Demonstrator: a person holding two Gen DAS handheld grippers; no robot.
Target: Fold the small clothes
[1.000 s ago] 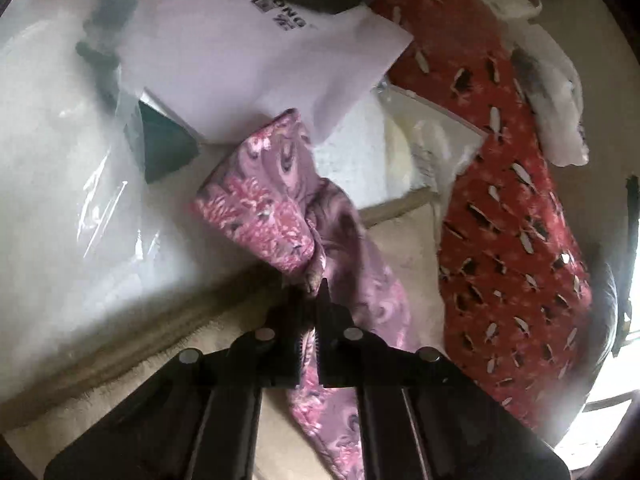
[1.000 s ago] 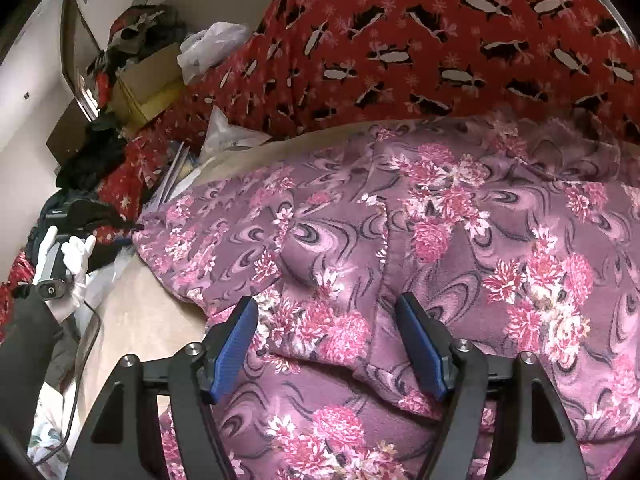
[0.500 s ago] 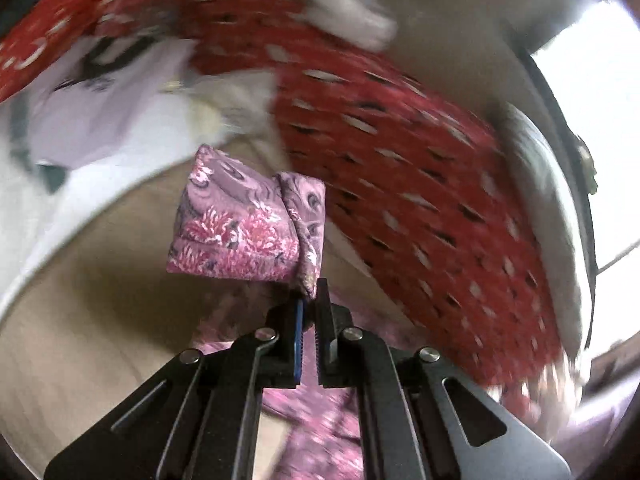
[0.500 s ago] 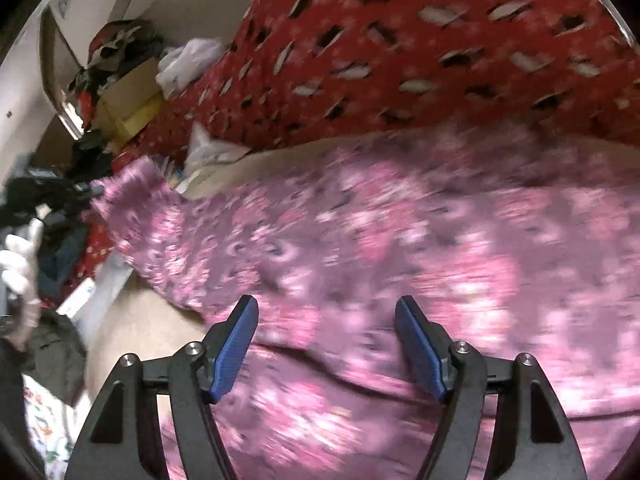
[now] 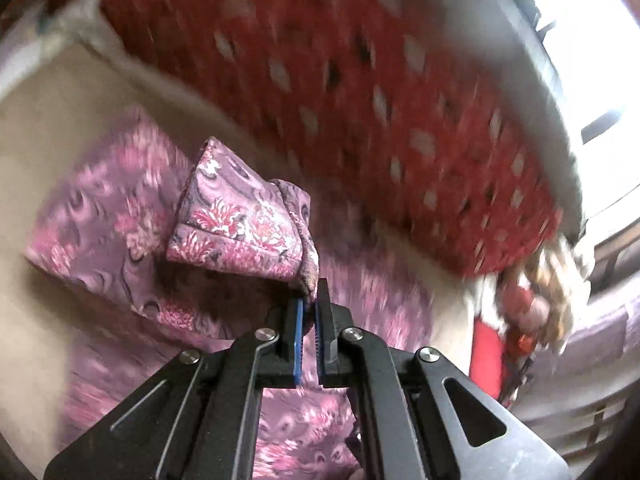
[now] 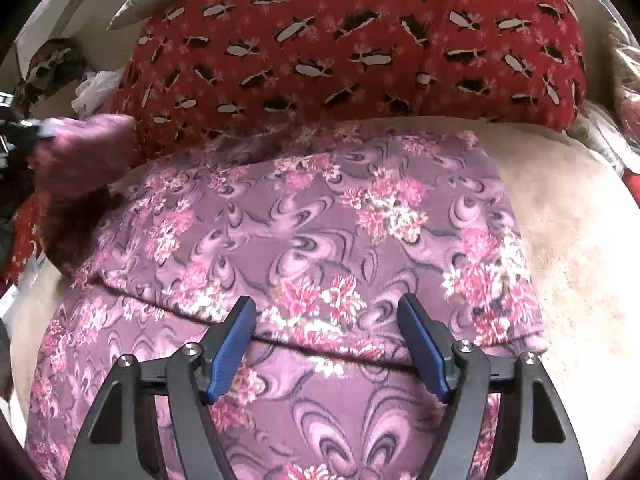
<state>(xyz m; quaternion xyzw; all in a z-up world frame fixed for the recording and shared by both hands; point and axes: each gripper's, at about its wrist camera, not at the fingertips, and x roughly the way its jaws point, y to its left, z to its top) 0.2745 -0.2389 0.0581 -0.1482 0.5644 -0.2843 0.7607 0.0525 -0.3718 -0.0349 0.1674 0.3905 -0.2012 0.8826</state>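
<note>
The left gripper pinches a hemmed edge of the purple floral garment, lifted above the beige surface. The right gripper hovers wide apart over the garment's near fold, red patterned blanket beyond.

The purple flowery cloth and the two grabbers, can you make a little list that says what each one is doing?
cloth: purple floral garment lying on a beige surface
left gripper: shut on a corner of the garment, which is lifted above the rest
right gripper: open, over the garment, a folded edge running between its fingers
behind: red patterned fabric
fold: one layer already lies over another in the right wrist view; not finished
</note>
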